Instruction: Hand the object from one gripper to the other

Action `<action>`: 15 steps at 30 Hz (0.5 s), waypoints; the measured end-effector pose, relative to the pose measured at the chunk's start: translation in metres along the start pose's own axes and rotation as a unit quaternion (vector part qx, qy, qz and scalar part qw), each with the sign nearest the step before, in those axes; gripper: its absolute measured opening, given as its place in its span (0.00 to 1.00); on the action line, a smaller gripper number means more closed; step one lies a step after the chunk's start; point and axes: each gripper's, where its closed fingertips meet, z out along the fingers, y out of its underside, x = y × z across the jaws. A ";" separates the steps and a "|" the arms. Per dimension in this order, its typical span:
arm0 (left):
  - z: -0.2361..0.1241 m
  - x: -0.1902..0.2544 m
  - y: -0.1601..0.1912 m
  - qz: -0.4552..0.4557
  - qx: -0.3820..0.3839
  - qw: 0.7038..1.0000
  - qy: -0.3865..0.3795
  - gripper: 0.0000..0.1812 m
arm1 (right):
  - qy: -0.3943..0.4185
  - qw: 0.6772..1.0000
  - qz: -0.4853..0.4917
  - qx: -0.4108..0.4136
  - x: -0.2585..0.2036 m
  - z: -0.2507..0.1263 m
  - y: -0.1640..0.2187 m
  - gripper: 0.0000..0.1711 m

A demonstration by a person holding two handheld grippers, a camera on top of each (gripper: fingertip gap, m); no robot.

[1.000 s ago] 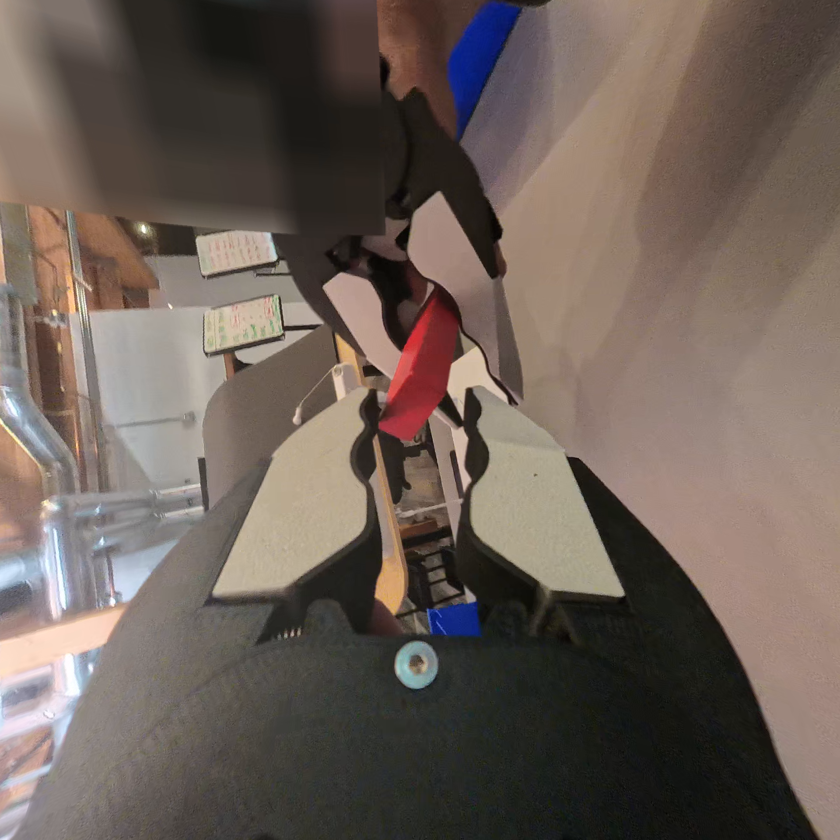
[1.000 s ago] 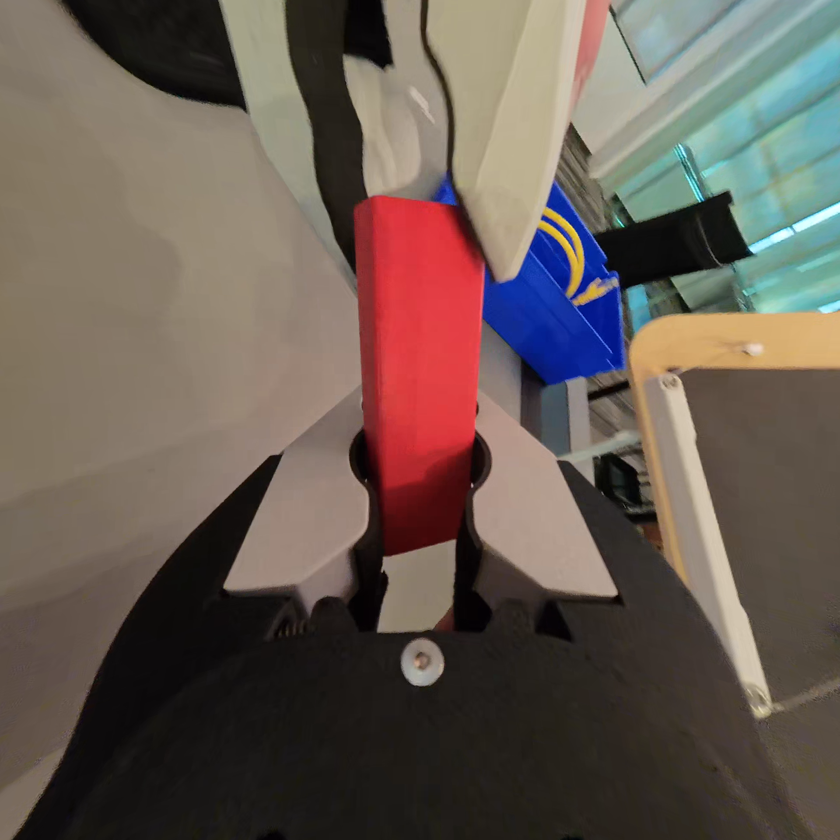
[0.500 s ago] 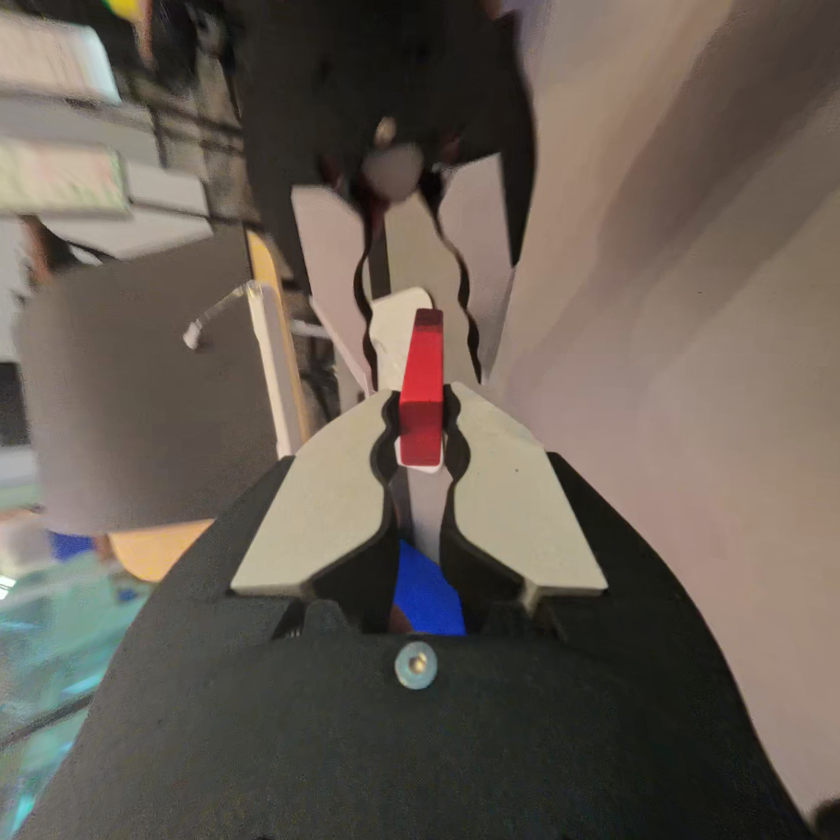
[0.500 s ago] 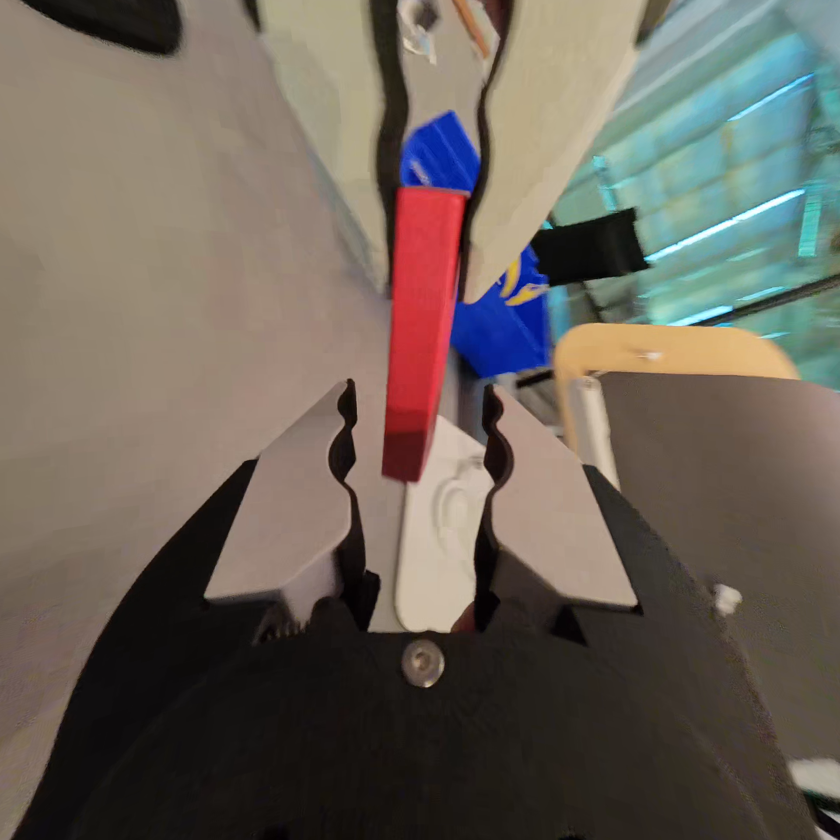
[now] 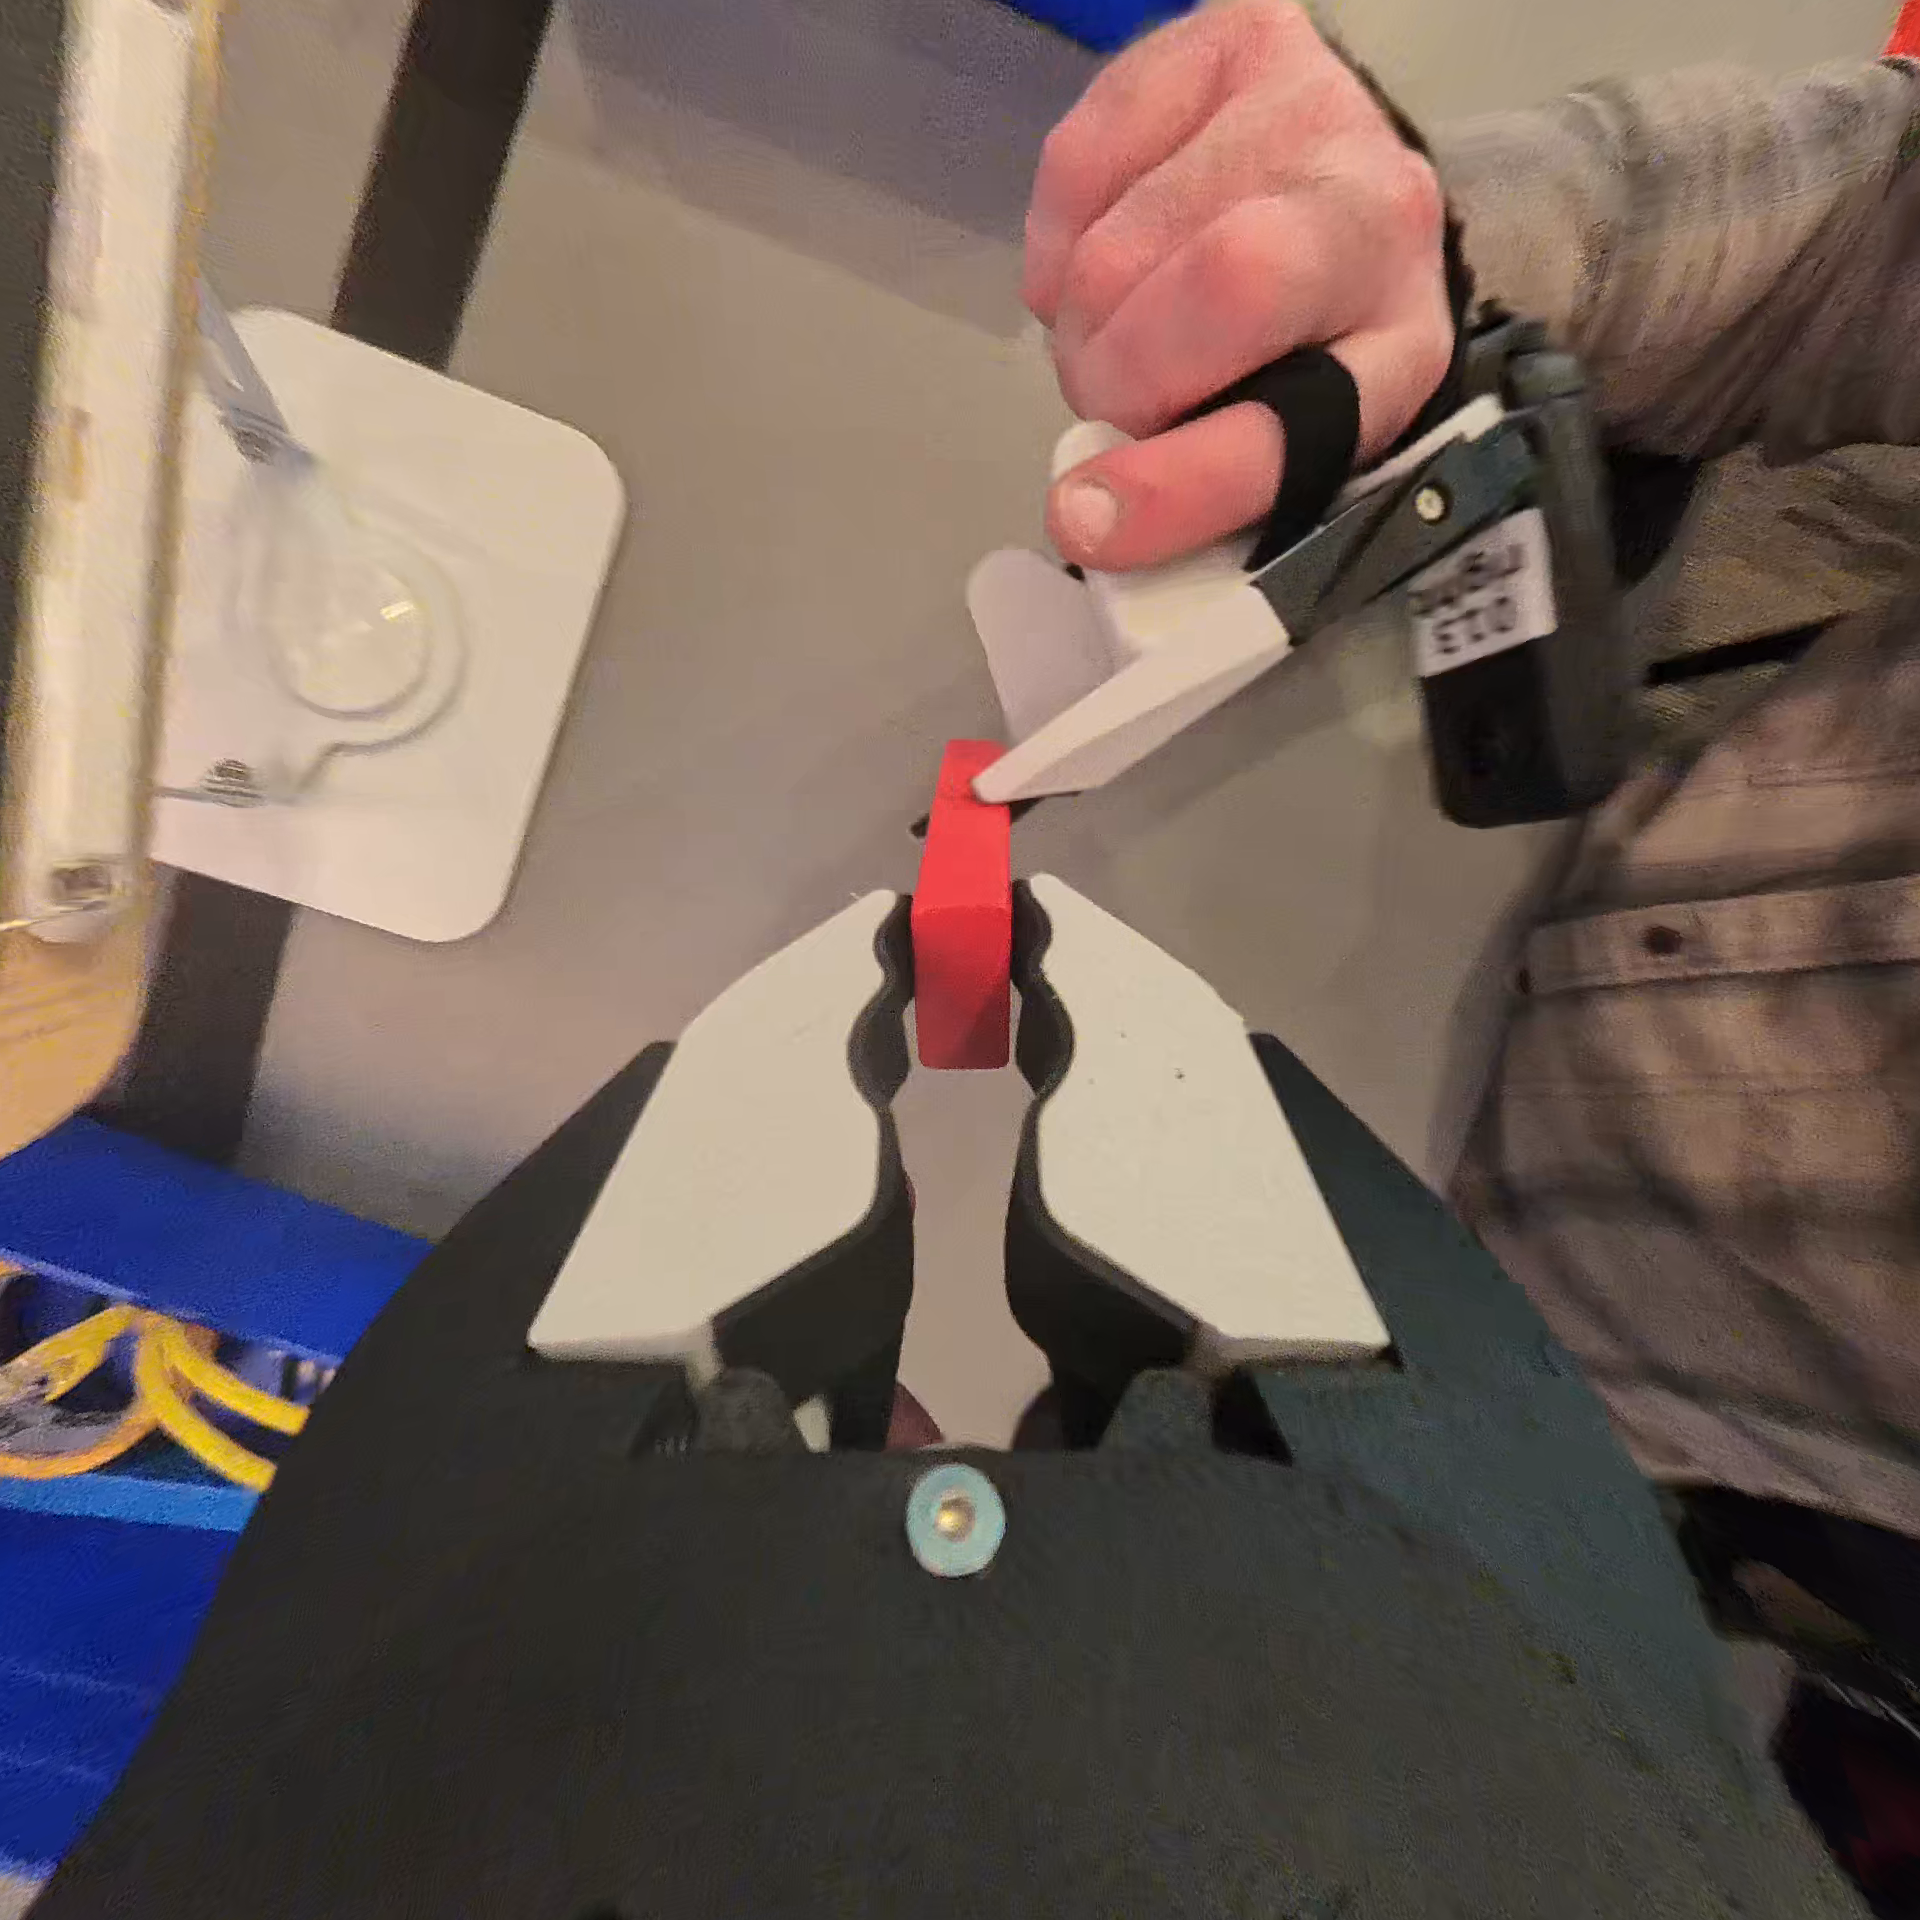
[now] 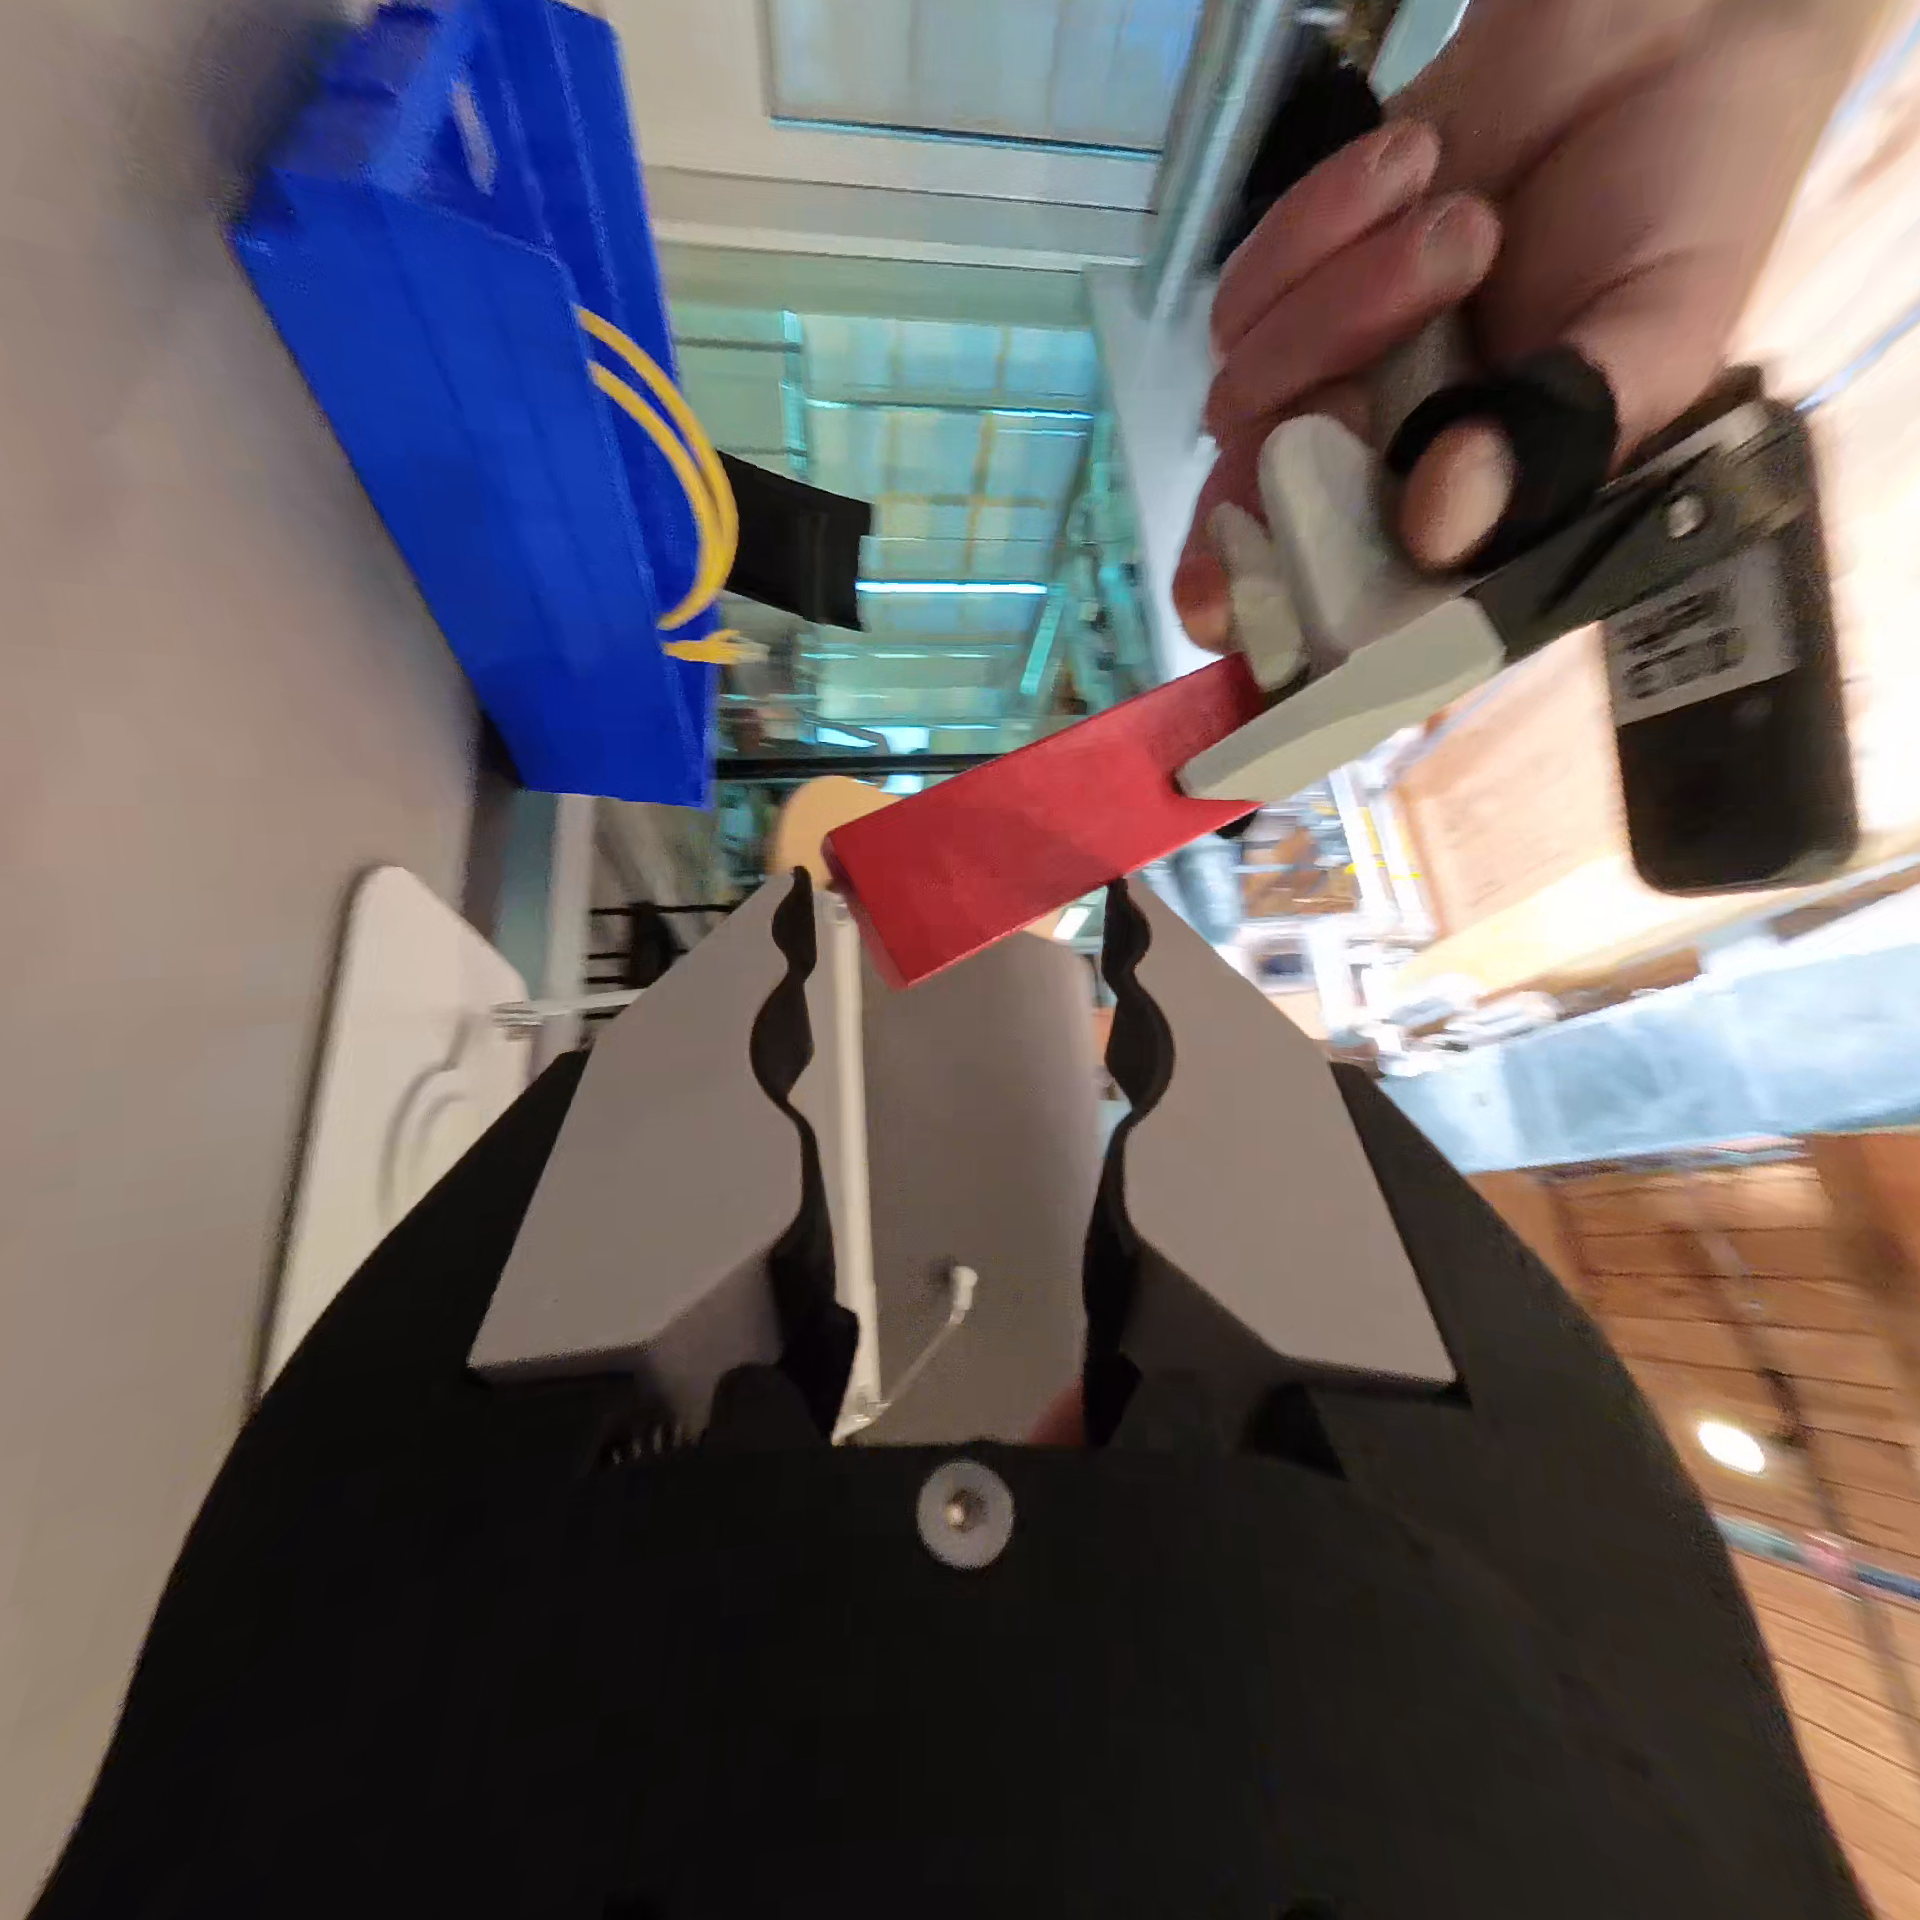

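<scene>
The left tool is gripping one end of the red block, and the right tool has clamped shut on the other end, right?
No. The left tool does grip the red block, but the right tool is open: the right wrist view shows its fingers spread wide, the block's end between them.

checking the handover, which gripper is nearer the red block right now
Left. The left gripper is shut on one end of the red block, both fingers against it. The right gripper is open, its fingertips either side of the other end, not clamping.

Block (image 5: 961, 935) between left claw (image 5: 961, 914) fingers
</scene>
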 end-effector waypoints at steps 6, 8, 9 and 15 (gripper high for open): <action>-0.006 0.000 0.005 -0.038 -0.038 0.993 0.108 0.09 | 0.093 0.994 -0.060 -0.007 0.010 0.000 -0.015 0.32; -0.008 0.000 0.005 -0.048 -0.042 0.989 0.134 0.09 | 0.095 0.993 -0.065 -0.010 0.008 0.000 -0.014 0.21; -0.008 -0.001 0.004 -0.053 -0.042 0.987 0.143 0.09 | 0.097 0.993 -0.064 -0.009 0.008 0.000 -0.015 0.20; -0.007 -0.003 -0.002 -0.079 -0.022 0.976 0.199 0.09 | 0.098 0.994 -0.052 -0.004 0.012 -0.003 -0.019 0.16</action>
